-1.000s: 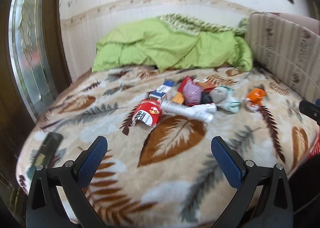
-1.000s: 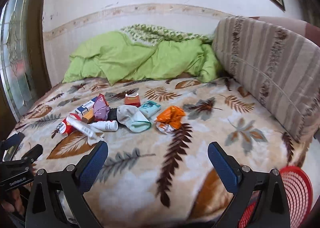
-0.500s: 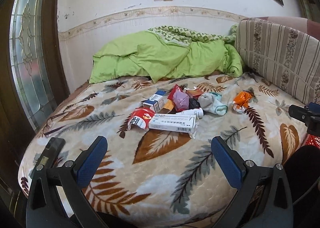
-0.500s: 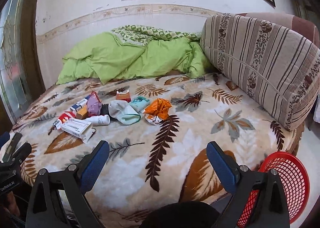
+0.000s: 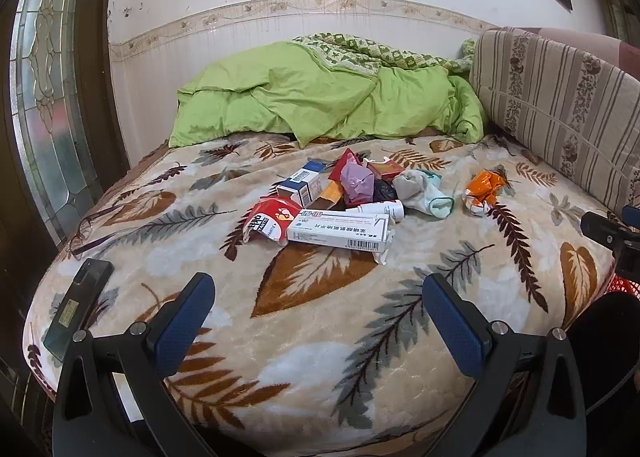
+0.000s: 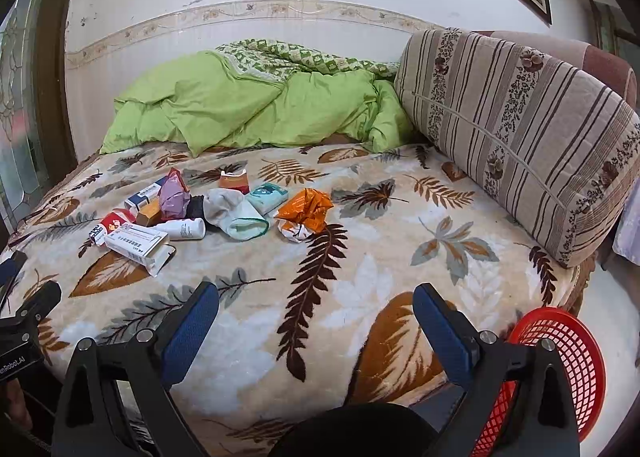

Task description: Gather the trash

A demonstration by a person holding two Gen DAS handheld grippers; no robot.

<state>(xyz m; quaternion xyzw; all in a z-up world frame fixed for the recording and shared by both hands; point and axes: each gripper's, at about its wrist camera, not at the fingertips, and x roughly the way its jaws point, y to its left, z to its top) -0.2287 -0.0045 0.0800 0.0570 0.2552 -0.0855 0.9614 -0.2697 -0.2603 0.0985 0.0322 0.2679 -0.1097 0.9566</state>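
Note:
A heap of trash lies mid-bed: a long white box (image 5: 340, 232) (image 6: 134, 241), a red-white packet (image 5: 269, 220), a white tube (image 6: 182, 228), a blue-white carton (image 5: 301, 183), a purple wrapper (image 6: 173, 199), a pale sock (image 6: 236, 215) and an orange wrapper (image 5: 482, 189) (image 6: 306, 209). A red mesh basket (image 6: 560, 353) stands on the floor at the bed's near right corner. My left gripper (image 5: 318, 317) hangs open over the bed's near edge, well short of the heap. My right gripper (image 6: 316, 321) is open too, empty, left of the basket.
A black phone (image 5: 78, 307) lies on the leaf-patterned blanket (image 5: 320, 337) near the left edge. A green duvet (image 5: 320, 97) is bunched at the back by the wall. A striped bolster (image 6: 520, 129) lines the right side. A glazed door (image 5: 48, 97) stands at left.
Both grippers have drawn back and risen from the bed, so the heap looks smaller and farther. The red basket has come into the right wrist view. Both stay open.

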